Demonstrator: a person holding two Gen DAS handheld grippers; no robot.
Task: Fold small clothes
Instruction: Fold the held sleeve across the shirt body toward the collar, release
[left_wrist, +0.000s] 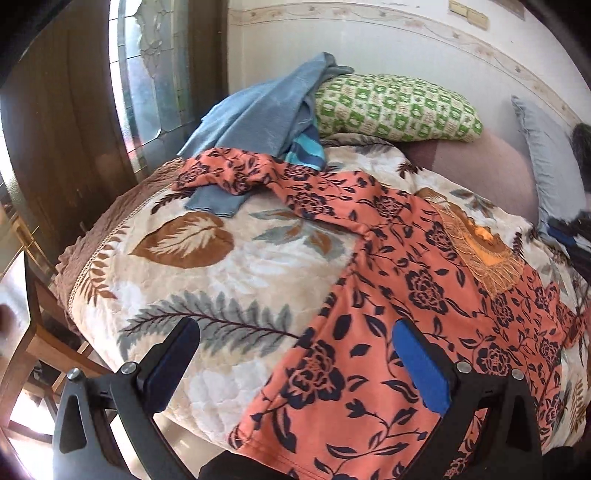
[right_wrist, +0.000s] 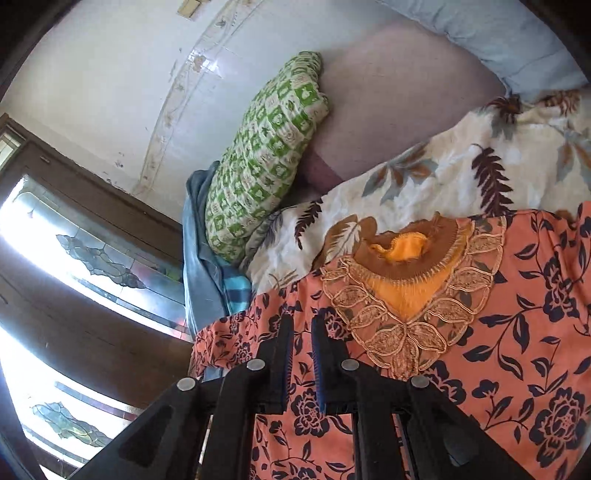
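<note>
An orange top with dark blue flowers (left_wrist: 388, 295) lies spread on the leaf-patterned blanket (left_wrist: 207, 266), one sleeve stretched to the far left. Its gold embroidered neckline (right_wrist: 410, 295) shows in the right wrist view. My left gripper (left_wrist: 295, 343) is open, wide apart, hovering over the garment's near left hem. My right gripper (right_wrist: 302, 328) has its jaws nearly closed with a narrow gap, over the orange top (right_wrist: 517, 350) by the shoulder left of the neckline; whether it pinches fabric is unclear.
A blue cloth pile (left_wrist: 266, 107) and a green patterned pillow (left_wrist: 395, 107) lie at the bed's far side. A small blue-grey cloth (left_wrist: 216, 203) lies under the sleeve. A wooden chair (left_wrist: 33, 332) stands left. A window (right_wrist: 74, 258) is beside the bed.
</note>
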